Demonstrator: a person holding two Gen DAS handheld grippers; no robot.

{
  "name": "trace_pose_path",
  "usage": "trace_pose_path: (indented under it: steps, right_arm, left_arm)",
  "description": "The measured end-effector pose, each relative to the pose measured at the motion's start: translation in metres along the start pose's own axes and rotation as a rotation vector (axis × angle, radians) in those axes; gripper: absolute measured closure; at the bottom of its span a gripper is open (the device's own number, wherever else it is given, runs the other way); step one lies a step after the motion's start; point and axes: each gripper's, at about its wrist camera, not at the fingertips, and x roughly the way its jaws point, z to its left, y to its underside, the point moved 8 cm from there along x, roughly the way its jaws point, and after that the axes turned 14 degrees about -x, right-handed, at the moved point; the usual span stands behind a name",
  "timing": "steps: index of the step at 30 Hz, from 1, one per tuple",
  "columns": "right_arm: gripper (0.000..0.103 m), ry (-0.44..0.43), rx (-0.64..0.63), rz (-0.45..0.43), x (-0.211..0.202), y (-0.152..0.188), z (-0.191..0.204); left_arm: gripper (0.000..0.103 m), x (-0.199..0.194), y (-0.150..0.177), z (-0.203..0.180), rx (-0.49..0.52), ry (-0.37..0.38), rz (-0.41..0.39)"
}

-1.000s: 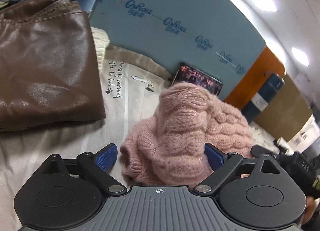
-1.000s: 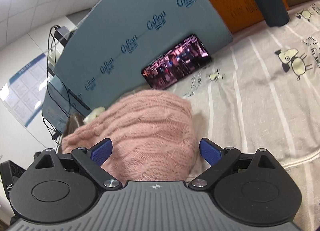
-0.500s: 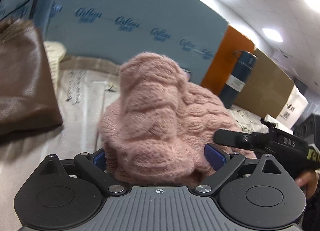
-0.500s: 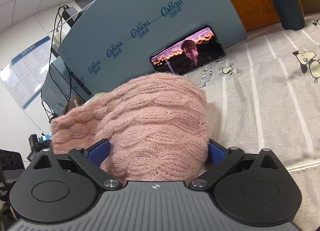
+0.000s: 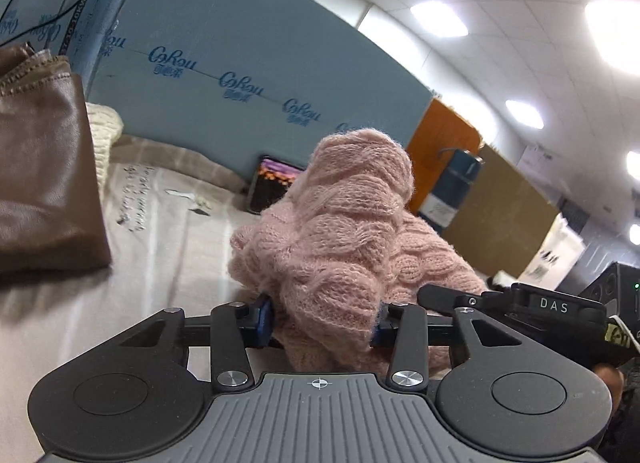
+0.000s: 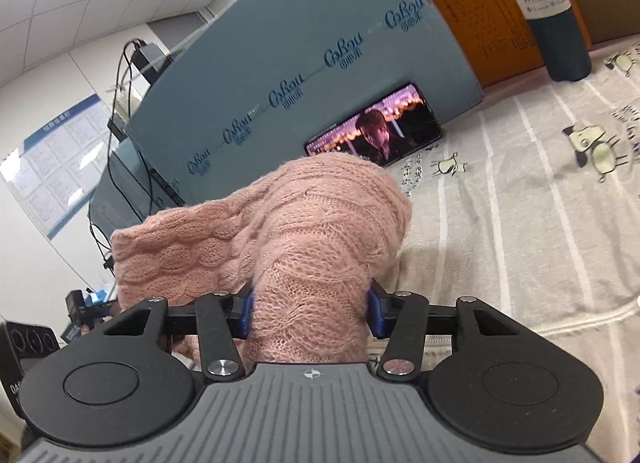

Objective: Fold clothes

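The sheet, grey with stripes and small cartoon dogs, fills the right half of the right view, and the blue board stands behind it in both views. At the left edge of the left view lies a brown leather piece, folded and well apart from our work.

The pink sweater is in the centre of both frames, bunched and raised in a soft heap over the sheet. One second ago it sat lower on the sheet and both pairs of blue pads stood wide apart around it. Now the left gripper is clamped on a thick roll of the knit, and the right gripper is clamped on another roll of it. We judge that both ends are now held, so we can lift and spread it; it is not folded yet. The phone leans on the board behind.
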Motion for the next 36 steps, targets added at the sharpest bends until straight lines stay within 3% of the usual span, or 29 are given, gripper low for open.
trace_pose_path:
  steps: [5, 18, 28, 36]
  right_arm:
    - [0.056, 0.001, 0.027, -0.059, -0.045, -0.004, -0.006]
    - [0.056, 0.204, 0.032, -0.345, -0.194, -0.02, -0.091]
    - [0.056, 0.388, 0.087, -0.564, -0.274, -0.043, -0.198]
    - [0.056, 0.564, 0.161, -0.627, -0.312, -0.056, -0.286]
  left_arm:
    - [0.062, 0.001, 0.014, -0.036, 0.025, 0.066, 0.019]
    - [0.062, 0.084, 0.058, -0.189, 0.187, 0.304, 0.11]
    - [0.062, 0.188, 0.102, -0.302, 0.201, 0.463, 0.158]
    - [0.062, 0.258, 0.141, -0.36, 0.168, 0.516, 0.238]
